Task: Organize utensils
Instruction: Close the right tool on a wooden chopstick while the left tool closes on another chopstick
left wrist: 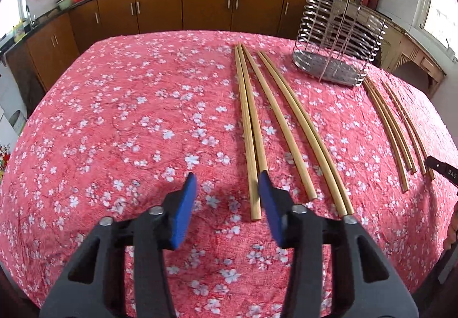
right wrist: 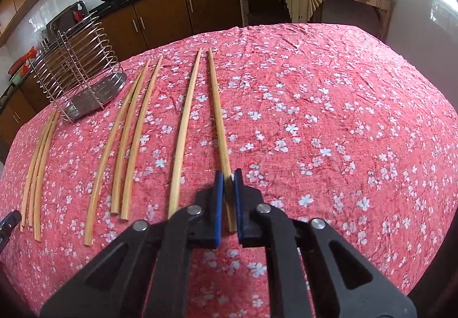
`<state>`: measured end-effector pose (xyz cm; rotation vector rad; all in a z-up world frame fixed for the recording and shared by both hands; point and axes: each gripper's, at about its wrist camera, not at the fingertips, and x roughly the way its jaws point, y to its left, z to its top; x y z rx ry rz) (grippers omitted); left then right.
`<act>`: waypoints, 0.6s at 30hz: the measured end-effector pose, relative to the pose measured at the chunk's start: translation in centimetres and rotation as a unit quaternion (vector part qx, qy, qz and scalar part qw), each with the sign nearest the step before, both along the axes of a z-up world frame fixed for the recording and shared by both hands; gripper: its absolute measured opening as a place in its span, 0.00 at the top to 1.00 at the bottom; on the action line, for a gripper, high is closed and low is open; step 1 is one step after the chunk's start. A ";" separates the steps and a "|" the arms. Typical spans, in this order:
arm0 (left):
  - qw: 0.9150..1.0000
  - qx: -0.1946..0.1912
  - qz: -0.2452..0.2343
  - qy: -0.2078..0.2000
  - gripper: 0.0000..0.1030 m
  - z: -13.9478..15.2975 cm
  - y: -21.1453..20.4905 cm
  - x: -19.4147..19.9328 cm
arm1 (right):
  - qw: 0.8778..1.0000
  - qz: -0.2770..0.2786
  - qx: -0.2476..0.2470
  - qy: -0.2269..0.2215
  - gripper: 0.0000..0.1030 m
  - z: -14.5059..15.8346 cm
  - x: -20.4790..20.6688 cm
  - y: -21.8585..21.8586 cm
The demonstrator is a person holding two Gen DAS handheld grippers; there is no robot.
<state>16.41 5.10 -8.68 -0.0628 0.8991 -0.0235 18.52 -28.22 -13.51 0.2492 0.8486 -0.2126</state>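
Chopsticks (right wrist: pixel 189 129) all lie on the pink floral tabletop (right wrist: pixel 329 117), none in the holder yet, so the sorting has hardly begun. Nearest, the right claw (right wrist: pixel 228 174) is pinched tight on the near end of the rightmost stick (right wrist: pixel 219 117), which rests on the cloth. The left claw (left wrist: pixel 227 183) stands partly open, empty, just left of its nearest pair (left wrist: pixel 249 129). Farther off, the wire utensil holder (left wrist: pixel 337 40) stands empty near the far edge.
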 end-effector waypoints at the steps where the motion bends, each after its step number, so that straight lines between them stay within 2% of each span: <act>1: 1.000 -0.002 -0.004 0.000 0.60 -0.1 -0.1 0.0 | 1.000 0.000 -0.001 0.000 0.91 0.0 0.0 0.0; 4: 1.000 0.004 -0.015 0.000 0.61 -0.1 -0.4 -0.4 | 1.000 -0.001 0.002 -0.001 0.91 -0.1 0.2 -0.1; 6: 1.000 0.019 -0.016 0.003 0.65 -0.2 -0.8 -0.3 | 1.000 -0.001 0.002 -0.001 0.91 -0.1 0.1 0.0; 12: 0.999 0.039 -0.017 0.007 0.73 -0.3 -1.0 1.8 | 1.000 0.000 -0.006 0.005 0.91 0.0 0.7 0.0; 15: 0.998 0.060 -0.020 0.006 0.83 -0.5 -1.4 3.5 | 1.000 0.001 -0.014 0.010 0.91 0.0 1.7 0.0; 16: 0.998 0.065 -0.017 0.005 0.90 -0.6 -1.4 4.0 | 1.000 0.001 -0.019 0.011 0.91 0.0 2.1 -0.1; 18: 0.997 0.072 -0.002 0.007 0.92 -0.7 -0.5 5.4 | 1.000 -0.003 -0.021 0.013 0.92 0.0 2.9 -0.7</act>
